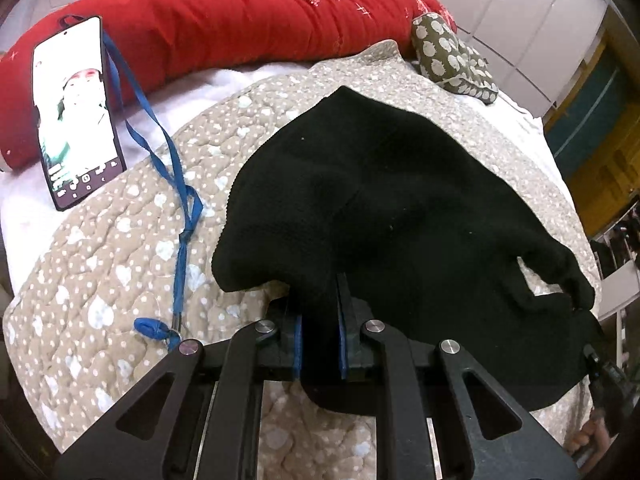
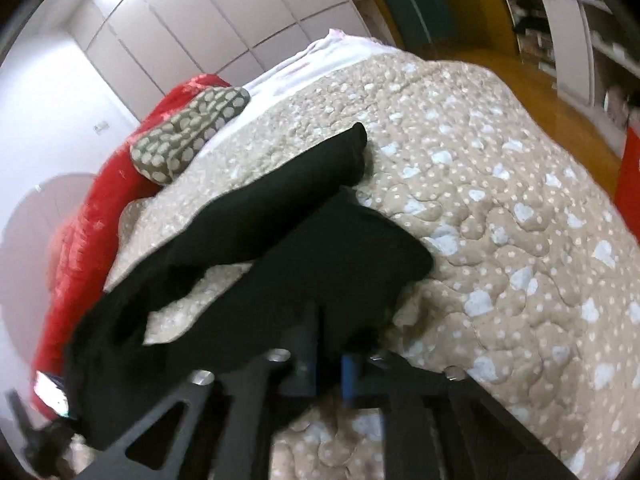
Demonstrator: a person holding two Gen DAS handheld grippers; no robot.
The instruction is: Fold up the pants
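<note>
Black pants [image 1: 400,208] lie crumpled on a beige quilt [image 1: 100,280] with pale dots. In the left wrist view my left gripper [image 1: 320,312] is shut on a fold at the near edge of the pants, and black cloth fills the gap between its blue pads [image 1: 298,336]. The right wrist view is blurred. It shows the pants [image 2: 320,256] with two legs stretching away to the upper right. My right gripper [image 2: 330,348] is shut on the near part of one leg, cloth bunched between its fingers.
A lit phone [image 1: 76,112] with a blue lanyard [image 1: 176,184] lies on the left of the bed. A red duvet [image 1: 240,20] and an olive spotted cushion [image 1: 452,56] sit at the far side. The quilt's right edge drops to a wooden floor [image 2: 500,64].
</note>
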